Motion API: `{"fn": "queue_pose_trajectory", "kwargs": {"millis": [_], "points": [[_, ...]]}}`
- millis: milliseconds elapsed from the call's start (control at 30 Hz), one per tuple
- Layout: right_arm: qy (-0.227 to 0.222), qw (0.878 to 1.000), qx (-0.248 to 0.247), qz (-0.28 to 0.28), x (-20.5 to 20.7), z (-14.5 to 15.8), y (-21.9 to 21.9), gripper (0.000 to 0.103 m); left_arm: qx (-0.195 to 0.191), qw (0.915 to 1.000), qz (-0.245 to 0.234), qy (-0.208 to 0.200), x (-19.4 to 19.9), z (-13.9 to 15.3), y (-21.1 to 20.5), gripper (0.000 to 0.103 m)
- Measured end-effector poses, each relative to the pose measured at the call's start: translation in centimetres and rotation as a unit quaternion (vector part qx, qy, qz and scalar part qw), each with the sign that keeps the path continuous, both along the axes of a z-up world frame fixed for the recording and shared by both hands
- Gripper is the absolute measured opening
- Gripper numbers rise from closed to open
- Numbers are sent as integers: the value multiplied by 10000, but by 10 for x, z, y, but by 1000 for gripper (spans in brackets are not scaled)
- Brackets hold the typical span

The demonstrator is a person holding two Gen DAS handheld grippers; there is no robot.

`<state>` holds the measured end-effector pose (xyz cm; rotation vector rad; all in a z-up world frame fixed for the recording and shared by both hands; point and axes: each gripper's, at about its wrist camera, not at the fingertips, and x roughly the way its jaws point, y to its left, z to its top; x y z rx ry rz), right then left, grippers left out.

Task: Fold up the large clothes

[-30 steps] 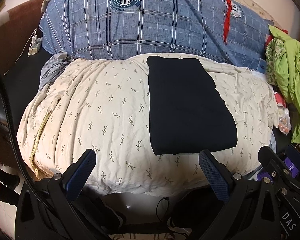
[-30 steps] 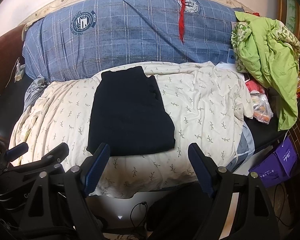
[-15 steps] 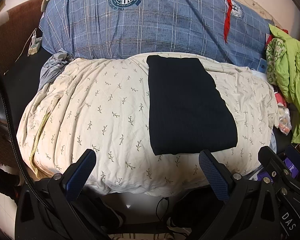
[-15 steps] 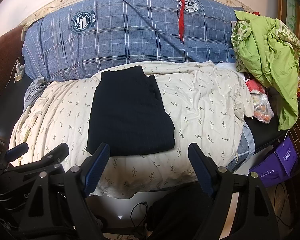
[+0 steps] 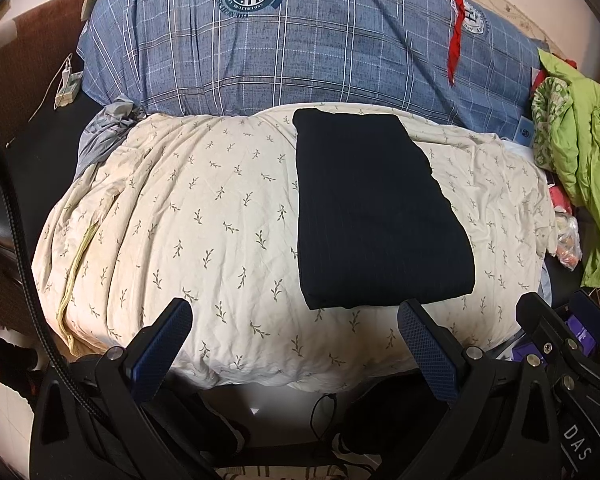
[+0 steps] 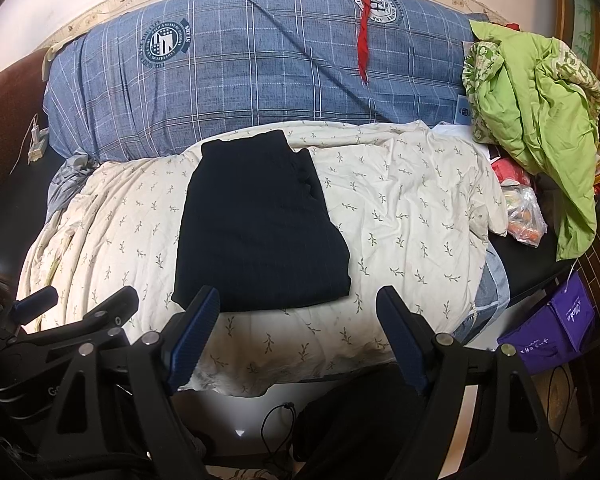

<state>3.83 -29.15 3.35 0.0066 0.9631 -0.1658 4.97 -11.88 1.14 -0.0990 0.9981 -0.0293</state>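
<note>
A dark navy garment (image 5: 376, 212) (image 6: 260, 224) lies folded into a neat rectangle on a cream quilt with a leaf print (image 5: 204, 216) (image 6: 412, 208). My left gripper (image 5: 294, 312) hangs open above the quilt's near edge, nothing between its fingers, the garment's near edge just beyond its right finger. My right gripper (image 6: 298, 300) is also open and empty, held above the near edge of the garment, its left finger overlapping the cloth's corner in the picture. Neither gripper touches the cloth.
A blue plaid duvet (image 5: 300, 52) (image 6: 260, 68) is bundled behind the quilt against the wall. A crumpled green blanket (image 6: 536, 112) (image 5: 580, 152) and a plastic bag (image 6: 524, 216) lie at the right. A purple bag (image 6: 556, 324) stands by the bed's right corner. Cables trail on the floor below.
</note>
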Motion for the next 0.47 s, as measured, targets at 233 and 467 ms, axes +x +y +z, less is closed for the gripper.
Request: {"fn": "queue_pose_trajectory", "kwargs": {"millis": [233, 467], "points": [[-12, 10000, 15, -1, 0, -2, 0, 81, -14, 10000, 26, -36, -1, 0, 0, 102], [-11, 10000, 2, -13, 0, -2, 2, 81, 31, 9999, 36, -100, -4, 3, 1, 102]]}}
